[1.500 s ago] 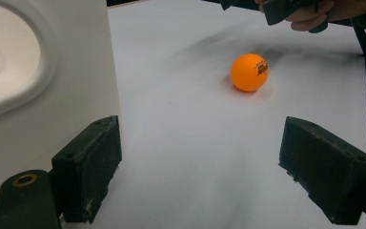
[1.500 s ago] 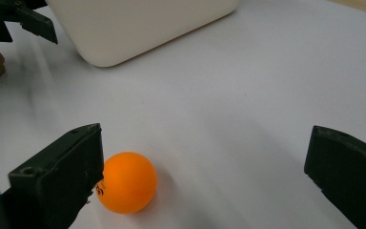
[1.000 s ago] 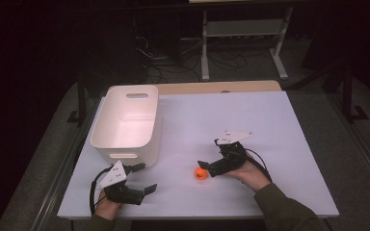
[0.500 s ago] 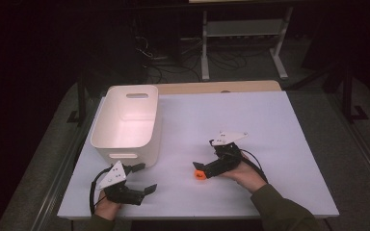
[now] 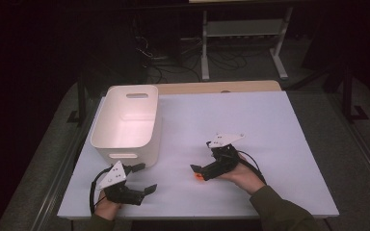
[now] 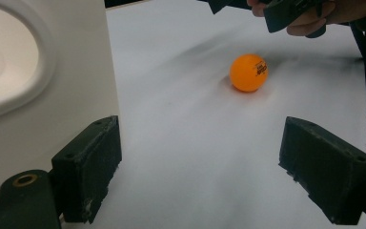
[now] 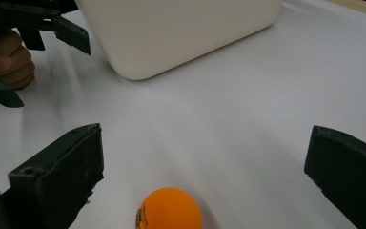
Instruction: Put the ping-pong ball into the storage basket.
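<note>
Right gripper view: orange ball (image 7: 168, 209) on table between wide-spread jaws of right gripper (image 7: 205, 176), untouched.

A white bin (image 5: 130, 156) stands on the table (image 5: 270, 125) just beyond the left claw (image 5: 144, 178) and off to the left of the right claw (image 5: 197, 172). It is upright, with a handle slot in each end wall. Seen from the left claw, its wall (image 6: 76, 71) is just beside one jaw. Well beyond both claws a wooden strip (image 5: 212, 87) runs along the table's far edge. Past that, a metal stand (image 5: 243, 29) and loose cables (image 5: 154, 53) sit on the dark floor.
</note>
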`<action>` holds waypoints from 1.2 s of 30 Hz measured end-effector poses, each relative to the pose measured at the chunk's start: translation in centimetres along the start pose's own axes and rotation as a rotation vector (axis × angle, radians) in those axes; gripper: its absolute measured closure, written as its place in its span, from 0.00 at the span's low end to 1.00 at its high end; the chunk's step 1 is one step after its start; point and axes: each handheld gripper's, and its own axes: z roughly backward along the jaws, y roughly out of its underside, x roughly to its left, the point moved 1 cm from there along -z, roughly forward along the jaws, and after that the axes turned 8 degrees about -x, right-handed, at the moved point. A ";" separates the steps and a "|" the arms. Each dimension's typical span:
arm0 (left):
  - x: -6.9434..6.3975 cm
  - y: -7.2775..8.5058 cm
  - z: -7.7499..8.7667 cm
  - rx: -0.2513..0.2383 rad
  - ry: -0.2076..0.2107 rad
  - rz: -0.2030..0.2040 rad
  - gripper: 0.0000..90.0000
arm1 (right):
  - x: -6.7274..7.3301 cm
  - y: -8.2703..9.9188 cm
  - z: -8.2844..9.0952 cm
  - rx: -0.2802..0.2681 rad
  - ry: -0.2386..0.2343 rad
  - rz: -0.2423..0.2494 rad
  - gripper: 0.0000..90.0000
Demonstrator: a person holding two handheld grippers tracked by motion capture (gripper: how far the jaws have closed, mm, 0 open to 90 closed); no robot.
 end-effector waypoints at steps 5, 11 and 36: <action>0.0 0.0 0.0 -0.002 0.000 0.001 0.16 | 0.3 0.2 -0.2 0.014 -0.011 0.013 0.00; 0.0 0.0 0.0 -0.003 0.001 0.003 0.16 | 0.5 0.5 -0.5 0.028 -0.018 0.016 0.00; 0.0 0.0 0.0 -0.001 -0.001 -0.001 0.16 | 1.0 1.8 -1.3 0.106 -0.035 0.055 0.00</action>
